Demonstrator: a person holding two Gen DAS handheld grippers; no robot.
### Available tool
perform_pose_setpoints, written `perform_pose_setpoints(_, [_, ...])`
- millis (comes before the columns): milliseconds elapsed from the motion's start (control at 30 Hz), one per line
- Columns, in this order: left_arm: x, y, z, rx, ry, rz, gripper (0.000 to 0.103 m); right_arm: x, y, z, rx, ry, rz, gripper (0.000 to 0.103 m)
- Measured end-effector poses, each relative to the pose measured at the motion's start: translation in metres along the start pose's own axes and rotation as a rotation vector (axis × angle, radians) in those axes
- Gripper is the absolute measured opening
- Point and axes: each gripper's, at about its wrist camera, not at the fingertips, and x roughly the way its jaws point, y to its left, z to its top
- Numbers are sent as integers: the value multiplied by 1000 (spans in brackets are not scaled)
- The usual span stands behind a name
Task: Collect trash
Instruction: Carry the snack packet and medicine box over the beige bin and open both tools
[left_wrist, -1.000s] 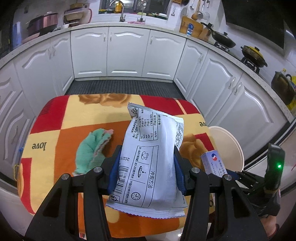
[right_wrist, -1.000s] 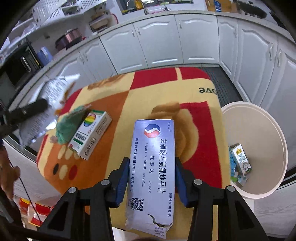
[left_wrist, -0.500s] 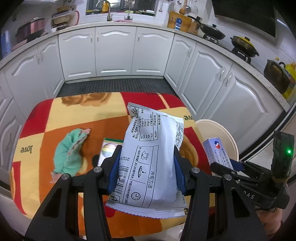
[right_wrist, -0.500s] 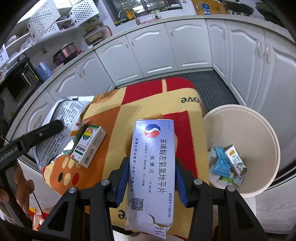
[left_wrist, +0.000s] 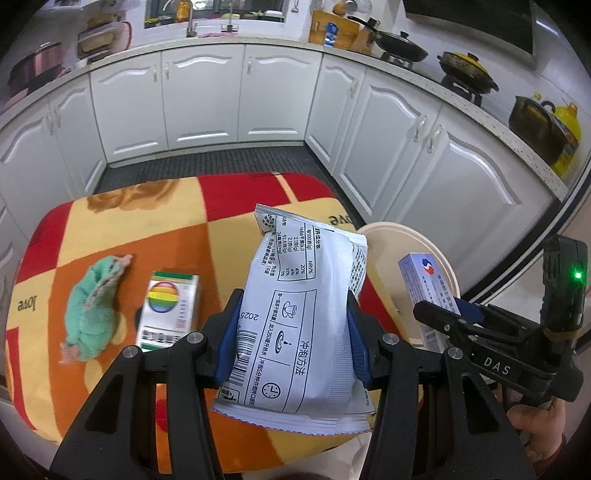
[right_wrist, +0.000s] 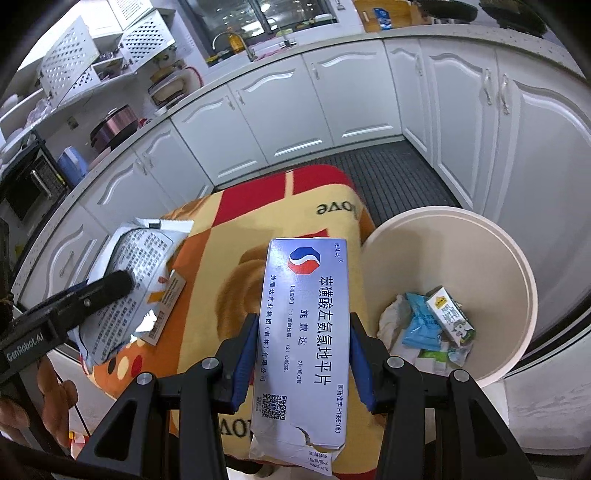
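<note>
My left gripper (left_wrist: 291, 343) is shut on a white snack packet (left_wrist: 303, 317) and holds it above the right part of the blanket-covered table (left_wrist: 147, 236). My right gripper (right_wrist: 303, 358) is shut on a silver-blue medicine box (right_wrist: 306, 332), held over the table's right edge beside the cream trash bin (right_wrist: 509, 266). The bin holds a milk carton (right_wrist: 450, 317) and several wrappers. The medicine box (left_wrist: 424, 284) and the right gripper (left_wrist: 454, 314) show at the right of the left wrist view. The packet (right_wrist: 129, 273) shows at the left of the right wrist view.
A rainbow-logo box (left_wrist: 170, 310) and a green crumpled cloth (left_wrist: 92, 310) lie on the table's left part. White kitchen cabinets (left_wrist: 207, 96) wrap around the back and right. Pots (left_wrist: 465, 70) stand on the counter. Dark floor matting (right_wrist: 388, 173) lies behind the table.
Both grippers have moved to the right toward the bin, each with its item held. The bin now fills more of the right wrist view, and the rainbow-logo box shows fully in the left view.
</note>
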Motion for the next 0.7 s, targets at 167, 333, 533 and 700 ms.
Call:
perform_pose_setpoints(167, [11,-15,-1,14,23,-26,49,-4,-15,0,29,-6,-10,44])
perform_pose_setpoints(333, [22,-33,-2,37,41,-43,49,-7,-31,-1,58,-10,-21,44])
perform_pose_setpoints(533, [36,-53,0,66,60,-54,49,-11,-52,-1,96,-14,-35,44])
perform_pose_setpoints(700, [50,-66,3,87,77,-59,49,-13,-72,-2,134,-14,-48,44])
